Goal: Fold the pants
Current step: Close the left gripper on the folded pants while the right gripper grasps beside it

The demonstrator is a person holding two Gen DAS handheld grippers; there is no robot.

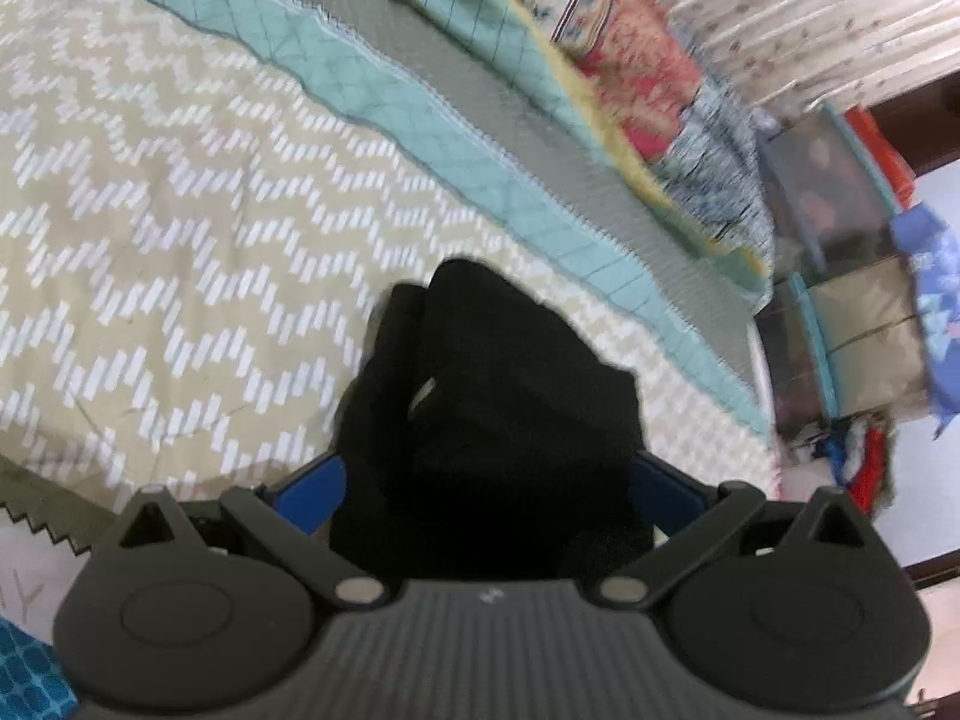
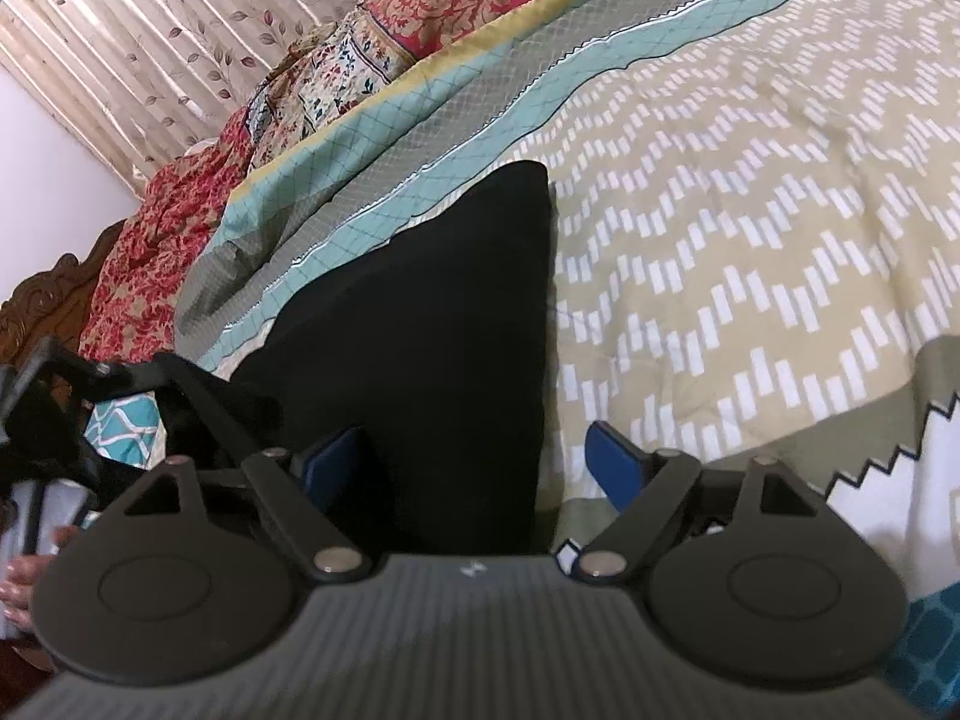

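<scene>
Jaws of the left gripper (image 1: pixel 487 480) stand wide around bunched black pants (image 1: pixel 492 396) at lower centre, those of the right gripper (image 2: pixel 474 462) gape with fabric against one pad, over chevron bedspread (image 2: pixel 750 228) spreading bare upper right.

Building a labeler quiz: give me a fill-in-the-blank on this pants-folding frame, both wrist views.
1. The bunched fabric pants between the left gripper fingers are ____ in colour.
2. The pants lie on a beige bedspread printed with white ____ rows.
3. The finger pads of the right gripper are ____ in colour.
4. Behind the bed hangs a pleated curtain printed with ____.

Missing words: black; zigzag; blue; leaves
</scene>
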